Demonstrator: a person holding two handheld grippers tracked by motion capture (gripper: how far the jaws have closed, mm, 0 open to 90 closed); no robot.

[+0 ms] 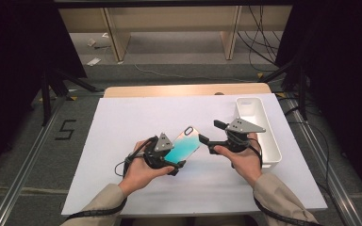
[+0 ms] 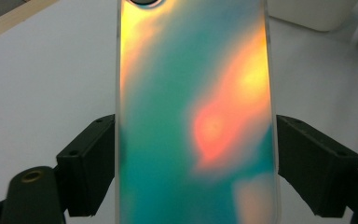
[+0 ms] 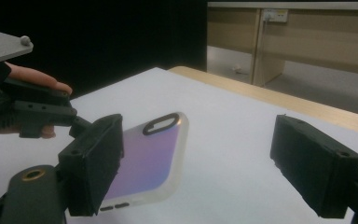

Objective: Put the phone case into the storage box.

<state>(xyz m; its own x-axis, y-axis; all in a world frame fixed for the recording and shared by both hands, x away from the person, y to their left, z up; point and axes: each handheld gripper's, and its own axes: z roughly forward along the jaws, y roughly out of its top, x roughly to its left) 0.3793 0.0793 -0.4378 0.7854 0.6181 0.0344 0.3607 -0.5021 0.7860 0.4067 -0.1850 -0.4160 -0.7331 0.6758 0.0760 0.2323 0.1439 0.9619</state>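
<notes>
Left tongs [image 1: 172, 157] squeeze phone case [image 1: 185, 144] by both long sides, holding it up above white desk [image 1: 122, 141]. Right tongs [image 1: 209, 136] wide open, nothing inside, near case's top corner. White bin [image 1: 259, 129] sits at right. Step looks like hand-over. Next: right tongs should slide over case edge, then pinch.

Even overhead light falls on my white desk [image 1: 122, 141]; the room around it lies in darkness. In my left gripper view the phone case [image 2: 196, 116] sits too close, soft-focused, its iridescent back glaring orange and teal. My right gripper view is dimmer, with a black backdrop and slightly blurred near jaws.
</notes>
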